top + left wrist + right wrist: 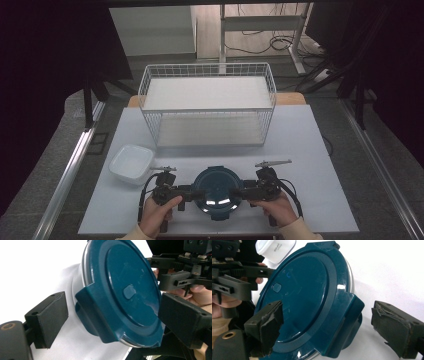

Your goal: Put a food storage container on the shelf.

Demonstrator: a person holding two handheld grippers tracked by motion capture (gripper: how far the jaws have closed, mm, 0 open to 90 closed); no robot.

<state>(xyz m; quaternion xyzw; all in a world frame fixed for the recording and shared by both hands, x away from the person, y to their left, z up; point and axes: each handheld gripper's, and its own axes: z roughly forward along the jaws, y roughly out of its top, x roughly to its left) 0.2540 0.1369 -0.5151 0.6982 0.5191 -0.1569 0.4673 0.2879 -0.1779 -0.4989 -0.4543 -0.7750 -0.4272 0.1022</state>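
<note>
A round container with a dark teal lid point(216, 192) stands near the table's front edge, a steel rim showing under the lid. My left gripper point(196, 193) is at its left side and my right gripper point(237, 192) at its right. In the left gripper view the gripper point(110, 317) is open, its jaws straddling the lid's side latch point(91, 312) with a gap to the left pad point(48, 320). In the right gripper view the gripper point(332, 327) is open too, with the opposite latch point(348, 320) between its jaws.
A white square tub point(131, 163) sits left of the container, close to the left gripper. A white wire two-level rack point(207, 102) stands behind on the white table point(310, 165). A hand point(159, 215) holds each gripper from the front edge.
</note>
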